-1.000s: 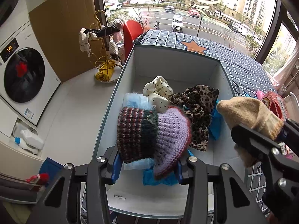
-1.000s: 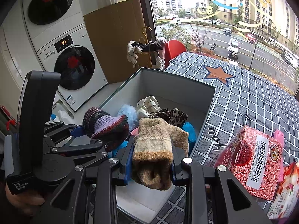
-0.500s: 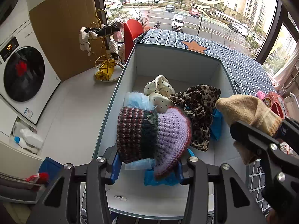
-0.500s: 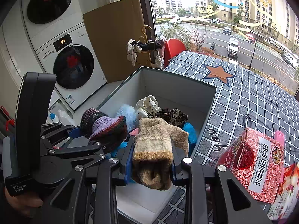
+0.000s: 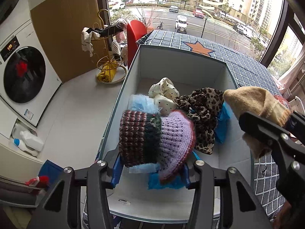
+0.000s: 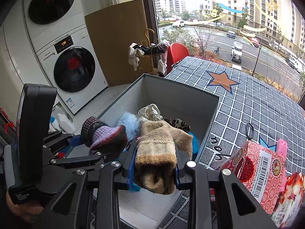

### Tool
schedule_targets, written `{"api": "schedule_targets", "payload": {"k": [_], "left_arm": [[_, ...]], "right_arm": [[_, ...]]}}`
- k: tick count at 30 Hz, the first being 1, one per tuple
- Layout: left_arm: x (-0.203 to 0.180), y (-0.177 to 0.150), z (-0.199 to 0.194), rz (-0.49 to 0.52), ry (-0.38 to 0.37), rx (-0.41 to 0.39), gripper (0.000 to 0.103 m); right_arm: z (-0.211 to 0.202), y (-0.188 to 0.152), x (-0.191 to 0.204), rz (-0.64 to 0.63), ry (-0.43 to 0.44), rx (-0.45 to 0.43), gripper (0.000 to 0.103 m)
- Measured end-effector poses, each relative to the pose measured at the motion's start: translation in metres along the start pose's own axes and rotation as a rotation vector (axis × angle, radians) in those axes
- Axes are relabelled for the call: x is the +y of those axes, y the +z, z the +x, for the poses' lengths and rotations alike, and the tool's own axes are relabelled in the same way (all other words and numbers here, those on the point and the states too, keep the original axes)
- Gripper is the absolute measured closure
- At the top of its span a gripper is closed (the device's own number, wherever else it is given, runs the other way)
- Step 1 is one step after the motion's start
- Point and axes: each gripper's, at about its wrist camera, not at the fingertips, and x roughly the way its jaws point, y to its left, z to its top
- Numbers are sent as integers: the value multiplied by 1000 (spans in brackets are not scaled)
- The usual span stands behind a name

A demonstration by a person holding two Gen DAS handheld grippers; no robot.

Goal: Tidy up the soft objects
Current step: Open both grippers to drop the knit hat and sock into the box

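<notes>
A striped knit hat in maroon, dark green and lilac hangs between the pads of my left gripper, over the near end of a grey box. Its jaws are opening, and the hat still sits between them. My right gripper is shut on a tan knit sock just right of the hat, also above the box. From the left wrist view the sock and right gripper show at the right edge. Inside lie a polka-dot cloth, leopard fabric and a pale blue fluffy piece.
The box rests on a checked blanket with an orange star. Red printed packages and a black hair tie lie to its right. Left of it are floor, stacked washing machines, detergent bottles, a gold rack with clothes and a red chair.
The left gripper's pads stand slightly wider apart around the hat than a second ago. Both hands and the sock stay where they were.
</notes>
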Motion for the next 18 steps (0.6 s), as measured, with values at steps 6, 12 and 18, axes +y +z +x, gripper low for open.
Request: {"api": "schedule_targets", "payload": {"k": [6, 12, 18], "left_arm": [[-5, 0, -6, 28, -1, -24, 31], [-12, 2, -9, 67, 0, -42, 22], [-14, 1, -8, 64, -36, -24, 19]], "right_arm": [[-8, 2, -1, 12, -13, -44, 13], [-19, 3, -2, -3, -25, -68, 13], [-30, -4, -12, 27, -25, -77, 13]]}}
